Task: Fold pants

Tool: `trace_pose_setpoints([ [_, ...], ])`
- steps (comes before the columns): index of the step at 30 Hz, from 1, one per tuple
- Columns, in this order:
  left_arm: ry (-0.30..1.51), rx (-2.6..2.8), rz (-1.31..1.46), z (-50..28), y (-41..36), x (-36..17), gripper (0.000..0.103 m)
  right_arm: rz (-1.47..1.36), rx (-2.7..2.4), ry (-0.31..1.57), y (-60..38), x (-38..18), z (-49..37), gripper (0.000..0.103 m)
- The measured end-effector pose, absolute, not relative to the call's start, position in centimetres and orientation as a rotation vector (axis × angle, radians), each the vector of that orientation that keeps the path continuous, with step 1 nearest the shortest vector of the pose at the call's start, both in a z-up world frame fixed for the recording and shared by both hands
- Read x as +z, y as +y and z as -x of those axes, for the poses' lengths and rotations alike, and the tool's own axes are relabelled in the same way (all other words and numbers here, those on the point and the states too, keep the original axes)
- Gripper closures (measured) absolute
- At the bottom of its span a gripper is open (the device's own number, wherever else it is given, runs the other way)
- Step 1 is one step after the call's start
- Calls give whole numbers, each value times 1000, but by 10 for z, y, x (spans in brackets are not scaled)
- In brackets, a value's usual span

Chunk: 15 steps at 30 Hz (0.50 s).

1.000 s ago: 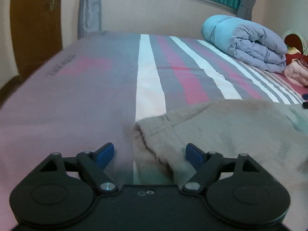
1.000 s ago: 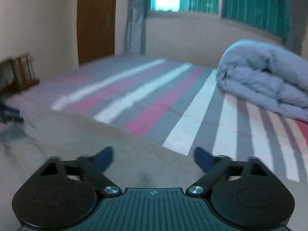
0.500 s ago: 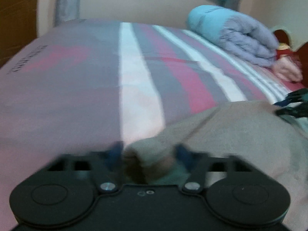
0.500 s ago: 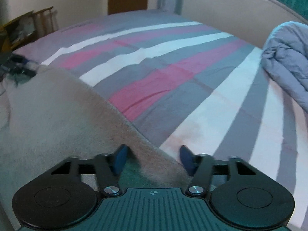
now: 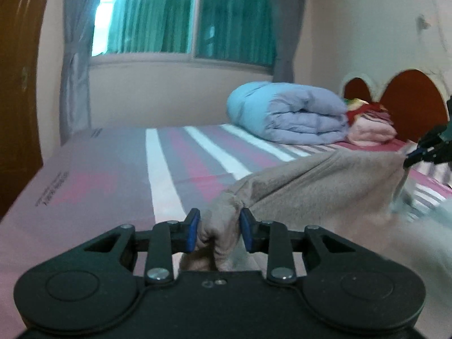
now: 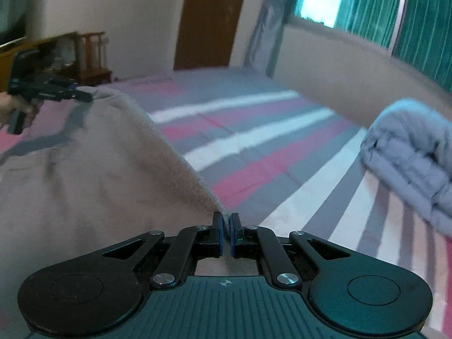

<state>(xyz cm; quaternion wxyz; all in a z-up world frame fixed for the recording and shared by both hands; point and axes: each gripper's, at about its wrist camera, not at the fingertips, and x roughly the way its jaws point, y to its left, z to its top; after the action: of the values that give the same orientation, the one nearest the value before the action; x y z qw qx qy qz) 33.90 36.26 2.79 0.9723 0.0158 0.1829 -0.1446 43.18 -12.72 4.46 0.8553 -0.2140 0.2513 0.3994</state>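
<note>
Between both claws [image 5: 217, 230] [image 6: 225, 233]: pants [image 5: 325, 186], sheet lettering [image 5: 52, 189] unreadable.

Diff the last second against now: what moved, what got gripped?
Both grippers went from open to shut on the pants: left gripper clamps a bunched corner, right gripper pinches a thin edge. Both have lifted, stretching the fabric between them above the bed. The rolled duvet stayed put.

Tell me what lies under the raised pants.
Under the pants, held up by both tongs, left and right, lies the striped bedsheet. What sits beneath their lower part is covered.
</note>
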Motion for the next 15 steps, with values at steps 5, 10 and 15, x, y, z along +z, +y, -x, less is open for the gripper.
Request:
trace_pose_setpoints([
  [5, 384, -321, -81, -273, 348, 24, 82, 470, 870, 448, -140, 53, -325, 99],
  [10, 517, -310, -91, -221, 335, -19, 77, 462, 861, 493, -143, 8, -241, 99],
  [15, 582, -99, 98, -178, 330, -45, 54, 378, 724, 591, -139, -56, -208, 90],
])
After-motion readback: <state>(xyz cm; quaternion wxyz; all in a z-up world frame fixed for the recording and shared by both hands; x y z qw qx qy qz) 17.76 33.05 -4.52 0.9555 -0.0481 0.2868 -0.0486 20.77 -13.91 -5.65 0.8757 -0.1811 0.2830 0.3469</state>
